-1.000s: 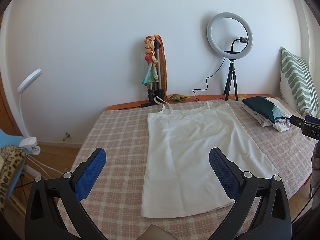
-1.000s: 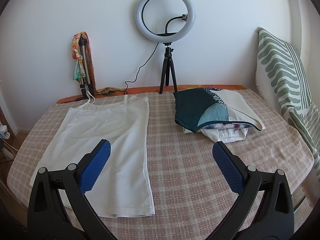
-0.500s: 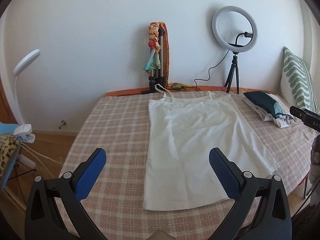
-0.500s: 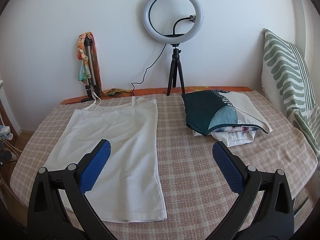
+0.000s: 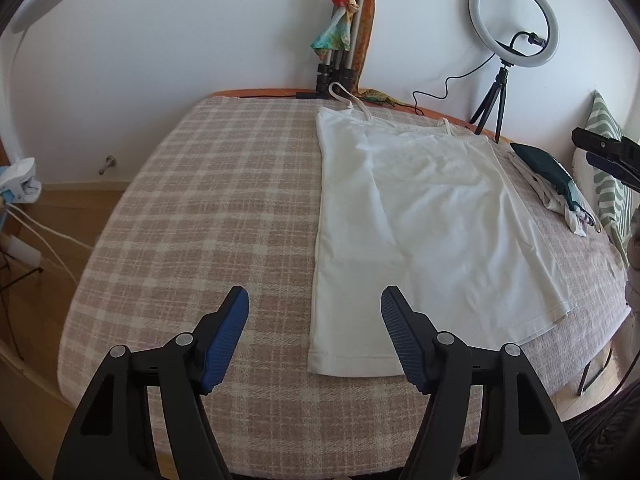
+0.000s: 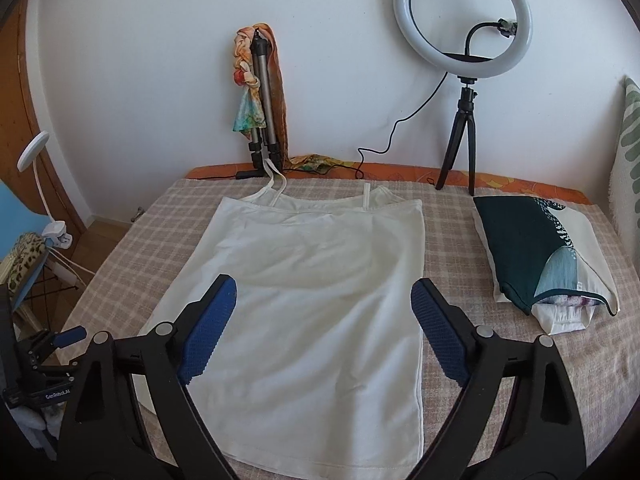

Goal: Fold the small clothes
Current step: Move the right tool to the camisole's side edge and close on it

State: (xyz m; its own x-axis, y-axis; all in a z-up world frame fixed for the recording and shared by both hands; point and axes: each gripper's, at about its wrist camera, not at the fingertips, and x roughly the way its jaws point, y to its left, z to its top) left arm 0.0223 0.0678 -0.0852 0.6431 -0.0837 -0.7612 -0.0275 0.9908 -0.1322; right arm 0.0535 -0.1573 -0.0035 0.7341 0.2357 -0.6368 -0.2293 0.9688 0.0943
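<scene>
Only one bit of writing can be read: "GenRobot.AI" in small white letters on the black body of the left tool [image 6: 48,350], seen at the left margin of the right wrist view.

Spread flat on the bed [image 5: 192,216] lies a white camisole [image 5: 420,232], thin straps toward the far edge by the wall, hem toward the near edge. Its cloth is smooth with a few soft creases, and a stitched hem runs along the bottom.

Above the near edge, the left tool [image 5: 314,320] has just been closing, yet its blue pads [image 5: 224,344] stand apart with nothing pinched; the camisole's near left corner lies below the gap. Over the lower half of the camisole [image 6: 320,300], the right tool [image 6: 324,320] has likewise been closing and stands spread, gripping nothing.

Toward the right edge of the bed sits a folded pile [image 6: 536,256], dark green and cream on top. By the wall at the far edge stand a ring light [image 6: 464,20] on a small tripod and a folded tripod [image 6: 262,92] draped with a coloured scarf.
</scene>
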